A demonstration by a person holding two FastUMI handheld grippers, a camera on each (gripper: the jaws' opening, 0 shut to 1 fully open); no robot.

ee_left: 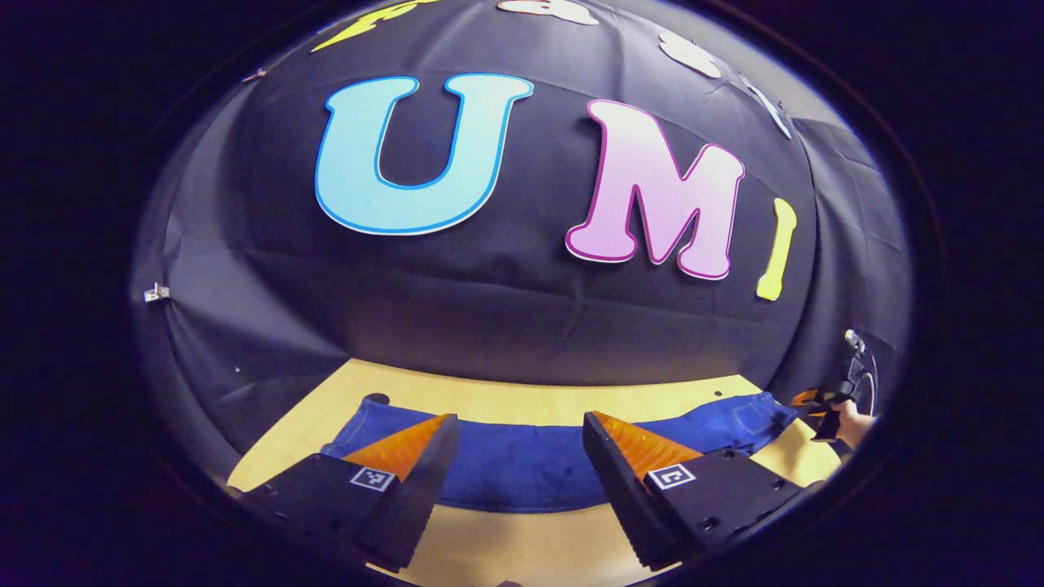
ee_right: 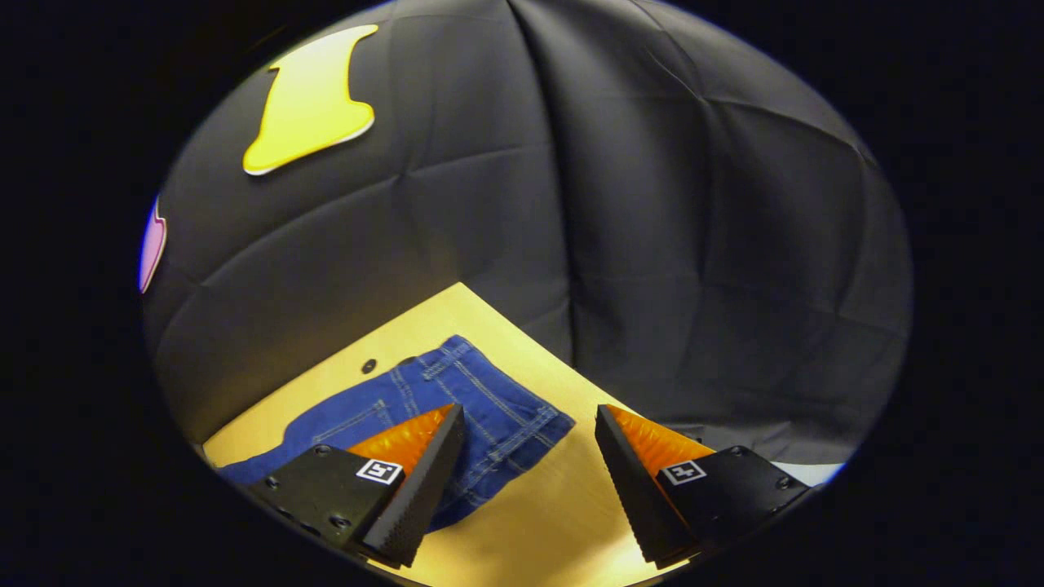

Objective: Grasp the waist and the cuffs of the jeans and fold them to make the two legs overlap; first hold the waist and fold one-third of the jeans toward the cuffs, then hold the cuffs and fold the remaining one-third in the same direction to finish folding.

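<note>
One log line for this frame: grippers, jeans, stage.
left gripper: open, over jeans | right gripper: open, near waist | jeans: flat on table | stage: ungrasped

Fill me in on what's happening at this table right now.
A person holds a two-finger gripper in each hand above a pair of blue jeans lying flat on a wooden table. The left gripper hovers open over the middle of the jeans. The right gripper is open too, poised by the waist end. Neither has gripped the fabric, so no fold has begun.
</note>
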